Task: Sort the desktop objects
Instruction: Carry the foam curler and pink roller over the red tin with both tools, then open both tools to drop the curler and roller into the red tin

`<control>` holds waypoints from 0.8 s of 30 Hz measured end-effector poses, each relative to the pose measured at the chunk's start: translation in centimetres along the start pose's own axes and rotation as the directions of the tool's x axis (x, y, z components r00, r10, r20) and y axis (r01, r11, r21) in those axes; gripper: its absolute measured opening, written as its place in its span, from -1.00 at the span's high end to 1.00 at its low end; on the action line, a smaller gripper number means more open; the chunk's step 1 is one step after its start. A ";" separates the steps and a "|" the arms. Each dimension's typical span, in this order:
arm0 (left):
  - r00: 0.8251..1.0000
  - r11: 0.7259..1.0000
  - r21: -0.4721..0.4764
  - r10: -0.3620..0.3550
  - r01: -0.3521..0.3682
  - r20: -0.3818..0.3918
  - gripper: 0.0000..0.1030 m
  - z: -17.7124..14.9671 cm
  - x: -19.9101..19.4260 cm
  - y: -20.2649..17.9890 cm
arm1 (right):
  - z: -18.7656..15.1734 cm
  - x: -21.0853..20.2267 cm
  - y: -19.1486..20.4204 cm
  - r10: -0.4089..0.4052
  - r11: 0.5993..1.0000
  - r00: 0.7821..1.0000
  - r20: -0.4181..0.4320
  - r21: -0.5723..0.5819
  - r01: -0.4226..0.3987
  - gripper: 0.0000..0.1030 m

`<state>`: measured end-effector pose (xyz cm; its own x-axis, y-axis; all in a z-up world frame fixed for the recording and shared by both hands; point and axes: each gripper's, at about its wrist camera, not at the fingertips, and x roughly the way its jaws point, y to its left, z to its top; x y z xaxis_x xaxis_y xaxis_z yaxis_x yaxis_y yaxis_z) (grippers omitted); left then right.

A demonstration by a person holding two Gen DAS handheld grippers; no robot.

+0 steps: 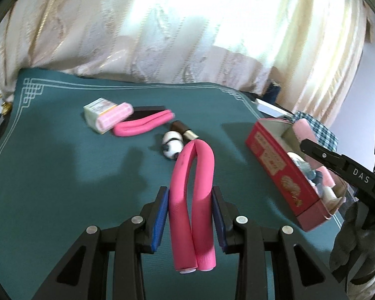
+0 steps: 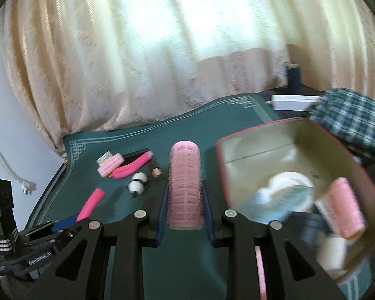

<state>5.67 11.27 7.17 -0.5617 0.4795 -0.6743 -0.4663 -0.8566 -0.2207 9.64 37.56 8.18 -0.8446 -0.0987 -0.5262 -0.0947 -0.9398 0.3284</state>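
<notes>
2 pink foam rods (image 1: 191,200), 1 panda (image 1: 172,145), 1 box (image 1: 285,172)

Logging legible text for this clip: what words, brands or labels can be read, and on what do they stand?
"DAS" on the right gripper's black body, seen from the left wrist.
"GenRobot.AI" on the left gripper's body, seen from the right wrist.
Print on the red box, small white box and pink hair roller: too blurred to read.

Matt foam curler (image 1: 191,200), bristly plastic roller (image 2: 185,187), woven cloth mat (image 1: 62,175).
</notes>
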 end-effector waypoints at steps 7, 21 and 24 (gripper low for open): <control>0.999 0.999 0.033 -0.040 0.040 -0.002 0.32 0.6 0.2 -2.7 | -0.1 -3.1 -4.7 -0.092 0.995 0.996 0.014 0.027 0.091 0.45; 0.997 0.992 0.093 -0.081 0.082 -0.021 0.32 1.1 1.1 -6.9 | -1.0 -3.8 -10.4 -0.188 0.976 0.982 -0.013 0.109 0.189 -0.16; 0.996 0.991 0.100 -0.087 0.089 -0.025 0.32 1.2 1.3 -7.6 | -1.0 -4.5 -11.2 -0.204 0.971 0.979 0.011 0.126 0.201 -0.30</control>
<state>7.65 18.61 8.77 -0.5019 0.5474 -0.6697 -0.5807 -0.7870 -0.2081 15.03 48.17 6.05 -0.8135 0.0986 -0.5732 -0.3283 -0.8914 0.3125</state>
